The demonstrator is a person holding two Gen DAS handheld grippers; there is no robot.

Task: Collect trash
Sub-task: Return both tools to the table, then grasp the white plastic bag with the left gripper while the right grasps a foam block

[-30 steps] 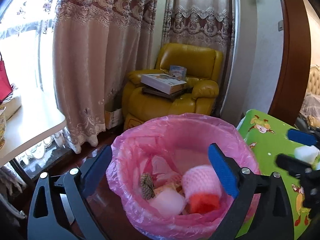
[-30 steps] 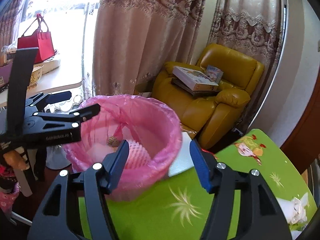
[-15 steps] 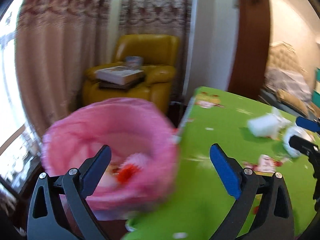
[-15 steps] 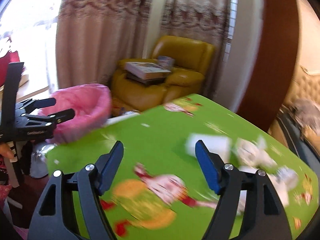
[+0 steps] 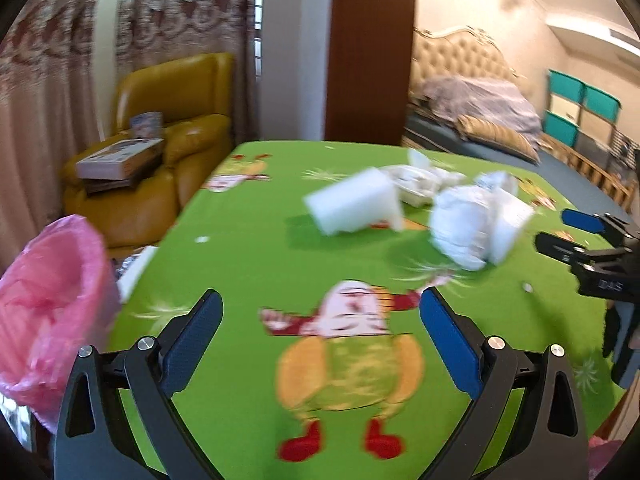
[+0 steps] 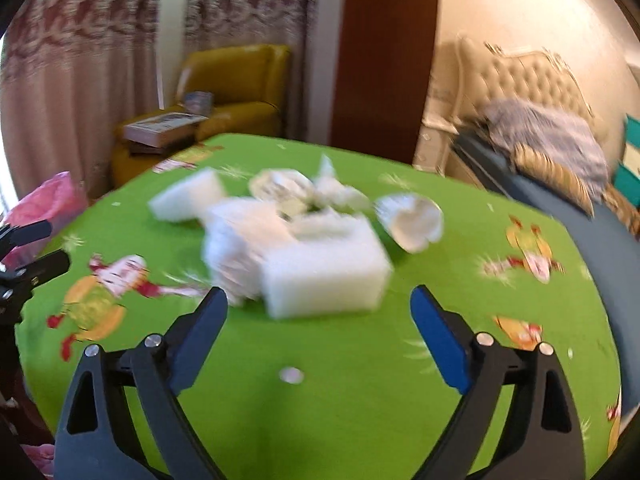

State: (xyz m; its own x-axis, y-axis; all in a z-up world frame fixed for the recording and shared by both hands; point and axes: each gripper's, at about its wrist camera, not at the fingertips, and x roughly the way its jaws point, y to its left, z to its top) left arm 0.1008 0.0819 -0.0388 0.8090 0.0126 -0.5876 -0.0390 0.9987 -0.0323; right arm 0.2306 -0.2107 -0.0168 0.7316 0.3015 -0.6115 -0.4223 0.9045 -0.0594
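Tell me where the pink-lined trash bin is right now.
The pink-lined trash bin sits off the green table's left edge in the left wrist view, below the yellow armchair.

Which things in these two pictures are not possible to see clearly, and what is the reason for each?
- Pink-lined bin, left wrist view: its inside is hidden by its own wall and the picture edge.
- White trash pile, right wrist view: motion blur merges the pieces; their number is unclear.
- Foam block, right wrist view: edges smeared.
- Small white speck on the green tablecloth: too small to identify.
- Right gripper, left wrist view: cut off by the edge.
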